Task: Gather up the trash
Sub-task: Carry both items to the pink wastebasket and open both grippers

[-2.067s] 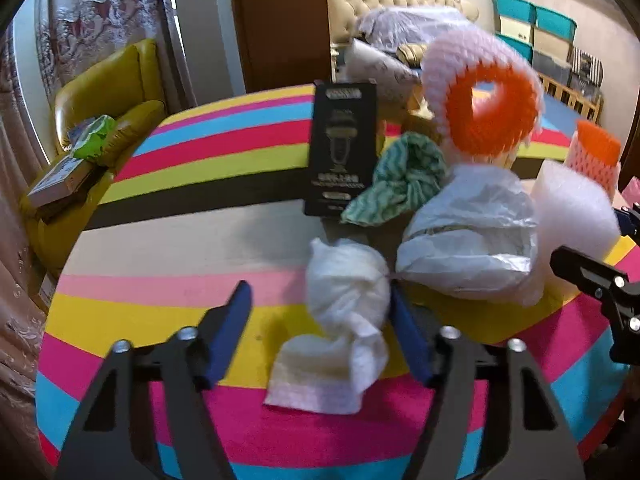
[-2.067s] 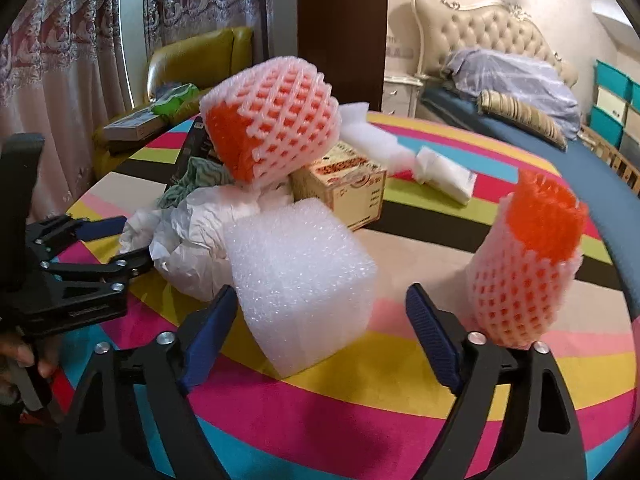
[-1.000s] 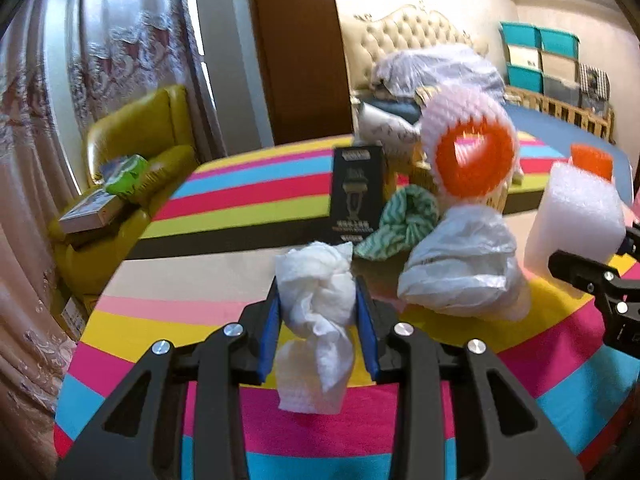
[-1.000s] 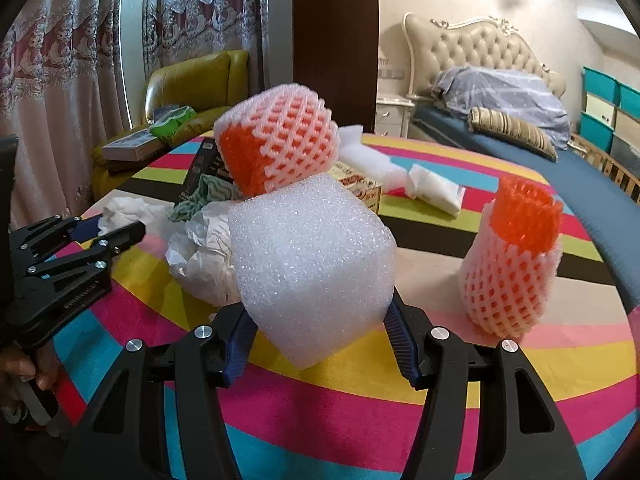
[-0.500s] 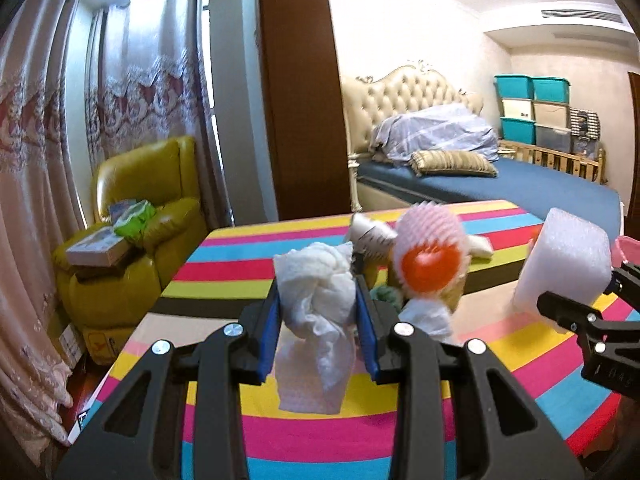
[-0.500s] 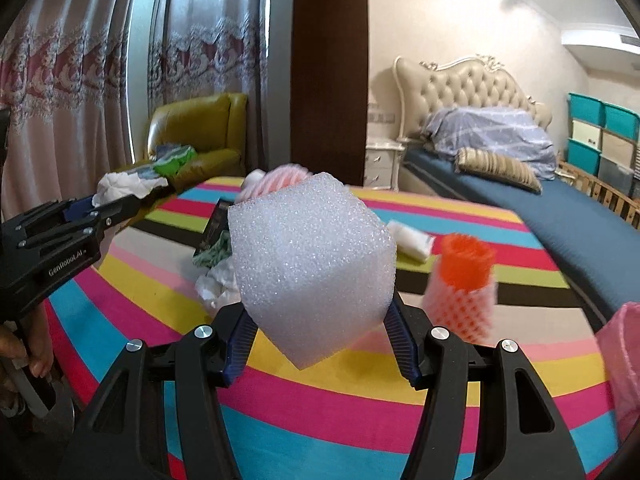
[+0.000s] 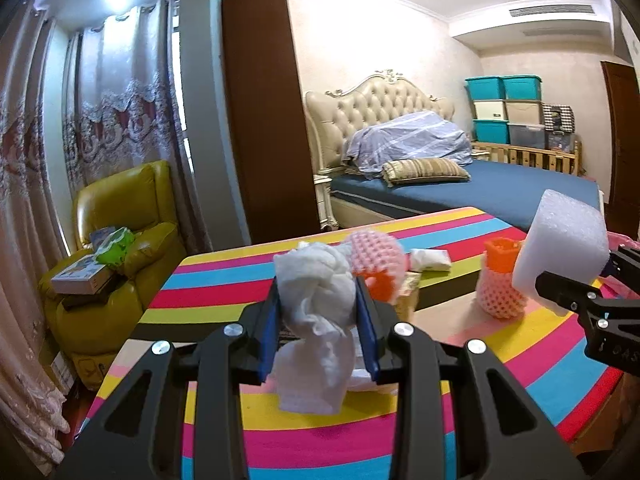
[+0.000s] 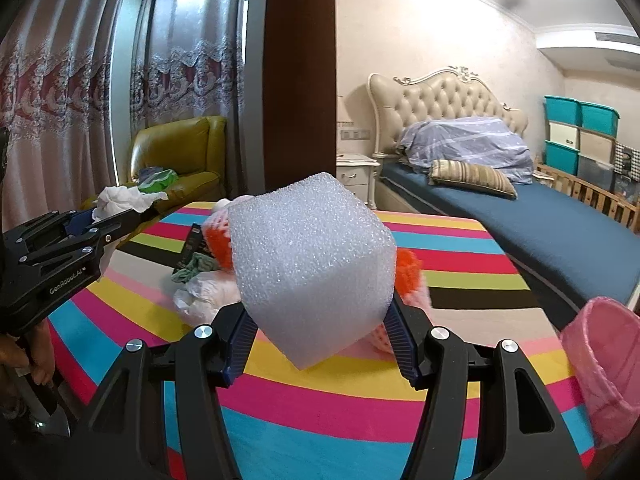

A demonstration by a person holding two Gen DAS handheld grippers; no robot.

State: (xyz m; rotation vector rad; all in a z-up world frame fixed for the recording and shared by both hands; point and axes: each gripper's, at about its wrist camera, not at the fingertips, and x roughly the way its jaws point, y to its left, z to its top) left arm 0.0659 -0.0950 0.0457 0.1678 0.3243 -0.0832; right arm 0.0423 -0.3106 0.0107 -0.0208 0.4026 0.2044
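Both hands loaded and clear of the counter [image 8: 360,392], so pretty clearly mid-carry toward the bin. Left gripper [image 7: 318,328] with jaws narrowed right down onto a crumpled white tissue wad [image 7: 316,312], pinched around its knotted middle so the loose tail just dangles below instead of slipping out. Right gripper [image 8: 320,332] with jaws set wider, clamped on the lower sides of a white foam block [image 8: 310,260], gripped corner-down so most of the bulk sits above the pads; probably squishy enough to hold fine that way. Pink trash bin [image 8: 604,364] off the counter's right edge in the right wrist view, lined with a pink bag, mouth open and tilted this way, presumably parked there for easy dropping. Plenty left on the striped top: a pink-and-orange foam fruit net [image 7: 374,264], another one standing upright [image 7: 500,280], a crumpled plastic bag [image 8: 204,292], a green striped rag [image 8: 194,266], a black box [image 8: 192,246], a small white packet [image 7: 430,258]. Early days for the cleanup, judging by that pile. Next bit likely just swinging both loads over the bin mouth and letting go, foam first since it sits closer.
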